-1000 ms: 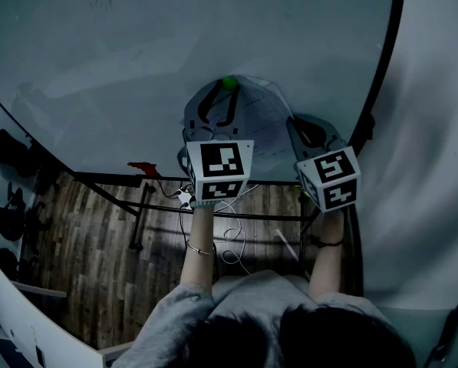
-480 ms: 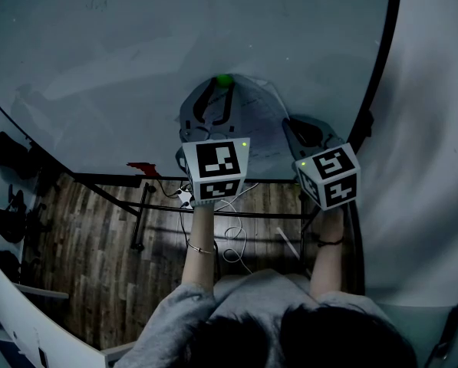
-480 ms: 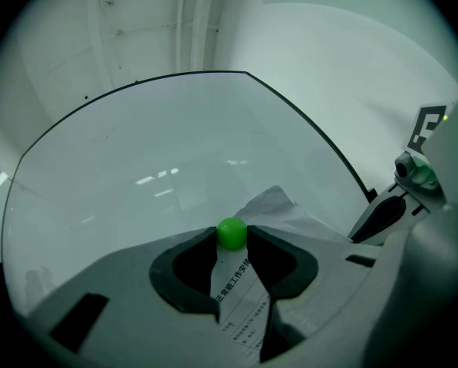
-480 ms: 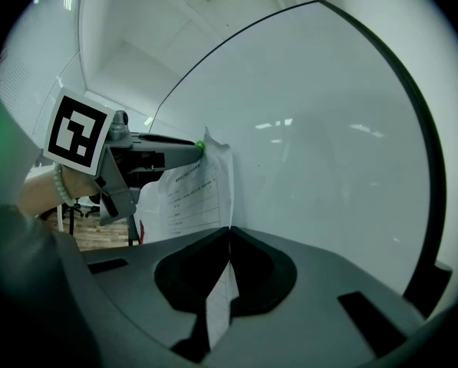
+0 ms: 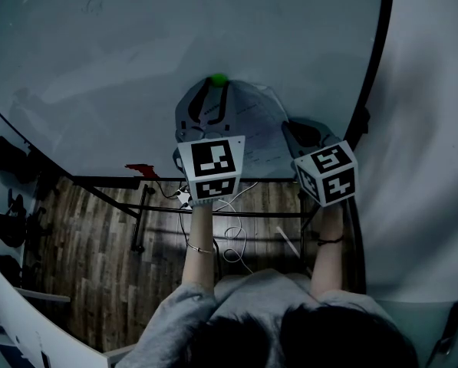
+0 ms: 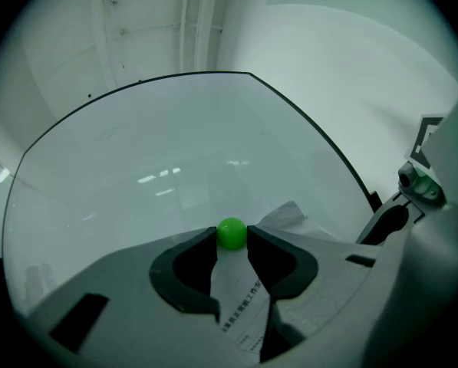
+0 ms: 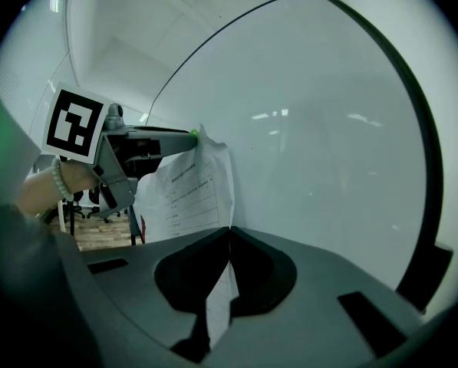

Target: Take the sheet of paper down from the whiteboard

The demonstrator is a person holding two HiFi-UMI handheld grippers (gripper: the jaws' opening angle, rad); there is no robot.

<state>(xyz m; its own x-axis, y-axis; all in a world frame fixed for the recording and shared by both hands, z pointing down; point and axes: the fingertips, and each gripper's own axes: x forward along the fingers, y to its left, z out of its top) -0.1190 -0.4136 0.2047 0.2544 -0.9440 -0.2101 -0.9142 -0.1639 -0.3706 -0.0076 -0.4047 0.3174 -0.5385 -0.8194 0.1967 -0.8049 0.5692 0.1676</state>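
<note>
A white printed sheet of paper (image 5: pixel 255 125) hangs on the whiteboard (image 5: pixel 175 44), pinned at its top by a round green magnet (image 5: pixel 219 79). My left gripper (image 5: pixel 217 85) reaches up to that magnet, and in the left gripper view its two fingertips press on either side of the magnet (image 6: pixel 232 233), with the paper (image 6: pixel 240 305) lying below between the jaws. My right gripper (image 5: pixel 288 126) is at the sheet's right edge. In the right gripper view it (image 7: pixel 229 232) is shut, pinching the paper's edge (image 7: pixel 186 190), which bows away from the board.
The whiteboard's black frame (image 5: pixel 374 67) runs down the right side, with a pale wall (image 5: pixel 428 167) beyond it. Below the board are its black stand bars (image 5: pixel 213 181), a small red object (image 5: pixel 143 167), white cables (image 5: pixel 232 244) and the wooden floor (image 5: pixel 98 244).
</note>
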